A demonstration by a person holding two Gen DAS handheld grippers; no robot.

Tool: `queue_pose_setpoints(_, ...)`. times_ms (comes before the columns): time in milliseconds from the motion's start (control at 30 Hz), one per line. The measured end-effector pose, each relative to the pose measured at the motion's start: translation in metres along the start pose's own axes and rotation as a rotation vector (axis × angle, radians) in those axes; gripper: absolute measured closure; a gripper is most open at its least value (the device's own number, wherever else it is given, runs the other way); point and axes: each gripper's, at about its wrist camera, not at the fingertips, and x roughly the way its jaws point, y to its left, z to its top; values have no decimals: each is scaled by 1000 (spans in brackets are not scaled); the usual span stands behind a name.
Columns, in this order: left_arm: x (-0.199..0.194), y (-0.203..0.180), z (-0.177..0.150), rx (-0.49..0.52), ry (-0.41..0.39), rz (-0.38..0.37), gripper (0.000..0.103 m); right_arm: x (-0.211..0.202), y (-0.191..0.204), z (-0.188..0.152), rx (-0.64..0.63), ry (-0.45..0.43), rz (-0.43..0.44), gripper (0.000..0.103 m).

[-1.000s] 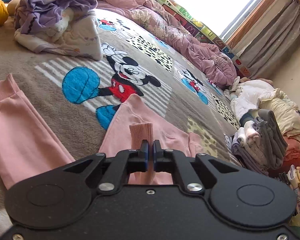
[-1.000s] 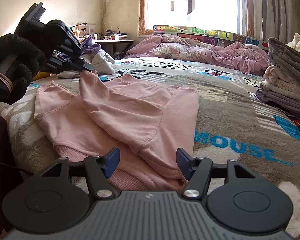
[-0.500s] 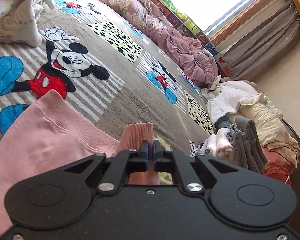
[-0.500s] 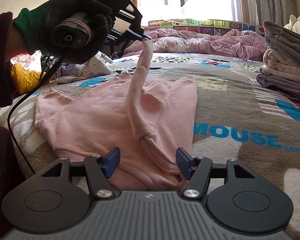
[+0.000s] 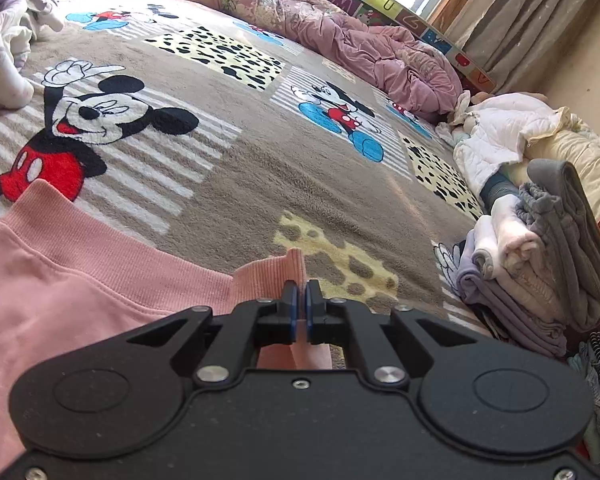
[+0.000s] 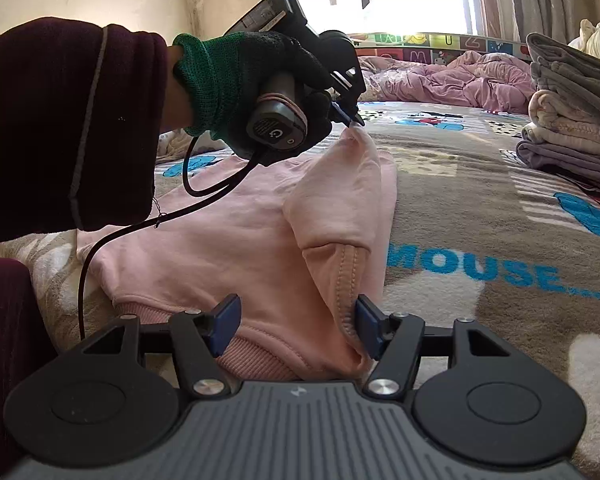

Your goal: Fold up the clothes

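A pink sweatshirt point(image 6: 228, 248) lies flat on the Mickey Mouse blanket point(image 6: 480, 216), its ribbed hem nearest me. My left gripper point(image 5: 300, 304) is shut on the ribbed cuff point(image 5: 272, 272) of one sleeve. In the right wrist view the left gripper point(image 6: 350, 118) holds that sleeve point(image 6: 340, 200) across the sweatshirt's body, low over its far right edge. My right gripper point(image 6: 296, 324) is open just above the hem, and the shoulder seam point(image 6: 342, 280) lies beside its right finger. The sweatshirt body also shows in the left wrist view point(image 5: 60, 280).
A stack of folded grey and lilac clothes point(image 5: 540, 264) sits at the right of the bed, also in the right wrist view point(image 6: 572, 120). A crumpled purple quilt point(image 5: 340, 32) lies along the window side. A pile of white and purple clothes point(image 5: 4, 40) sits far left.
My left gripper has carried the sleeve cuff rightward and down across the sweatshirt, so the sleeve now drapes over the body. My right gripper has stayed open at the hem.
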Motion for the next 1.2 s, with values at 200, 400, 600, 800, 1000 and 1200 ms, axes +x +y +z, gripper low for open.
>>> queue_pose_setpoints(200, 16, -12, -6, 95, 6, 58, 102, 0, -3, 1, 19, 8, -8, 40)
queue_pose_setpoints(400, 24, -21, -1, 201, -21, 75, 84, 2, 1, 0, 6, 14, -10, 36)
queue_pose_setpoints(600, -6, -21, -3, 334, -58, 27, 83, -7, 1, -1, 12, 6, -65, 36)
queue_pose_setpoints(800, -5, -29, -23, 572, 3, 2, 83, -25, 15, -1, -99, -94, -191, 36)
queue_pose_setpoints(1000, 24, -37, -34, 713, 92, 21, 83, 9, 25, 8, -203, -129, -65, 36)
queue_pose_setpoints(1200, 37, -38, -47, 833, 97, 50, 76, 30, 6, 1, -47, 1, 40, 34)
